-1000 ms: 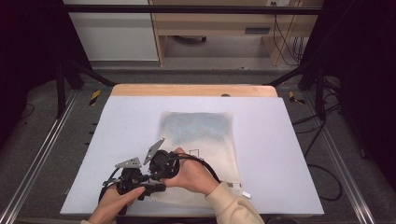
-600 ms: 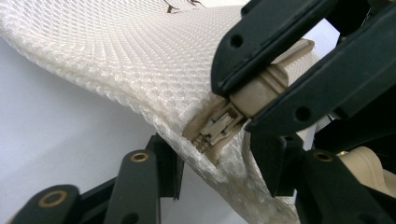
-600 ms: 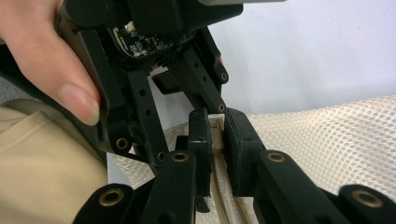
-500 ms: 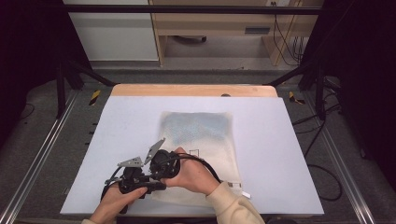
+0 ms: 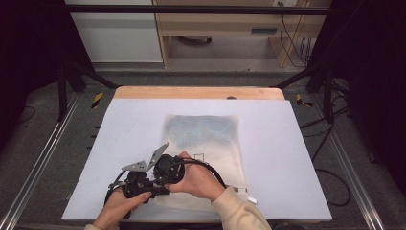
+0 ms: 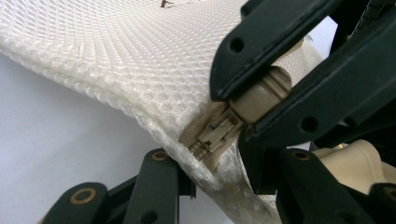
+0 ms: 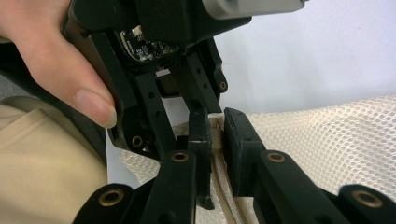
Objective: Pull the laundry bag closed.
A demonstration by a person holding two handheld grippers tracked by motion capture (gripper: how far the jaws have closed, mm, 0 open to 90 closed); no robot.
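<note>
We are starting to work the zipper of the mesh laundry bag [image 5: 206, 143], which lies at the table's [image 5: 297, 158] centre; our right gripper [image 7: 215, 128] pinches the zipper end [image 6: 212, 135] at the bag's seven-o'clock corner; our left gripper [image 6: 210, 186] has just been closing, the corner between its jaws, its grip uncertain; next it must seize the fabric firmly.

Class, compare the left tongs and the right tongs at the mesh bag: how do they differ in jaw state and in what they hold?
The right tongs are shut on the beige zipper pull. The left tongs stand wider, straddling the mesh bag at its corner, their jaws having just been closing. The right tongs pinch a small hard part, while the left tongs take netting. Both are black and work at the same corner.
</note>
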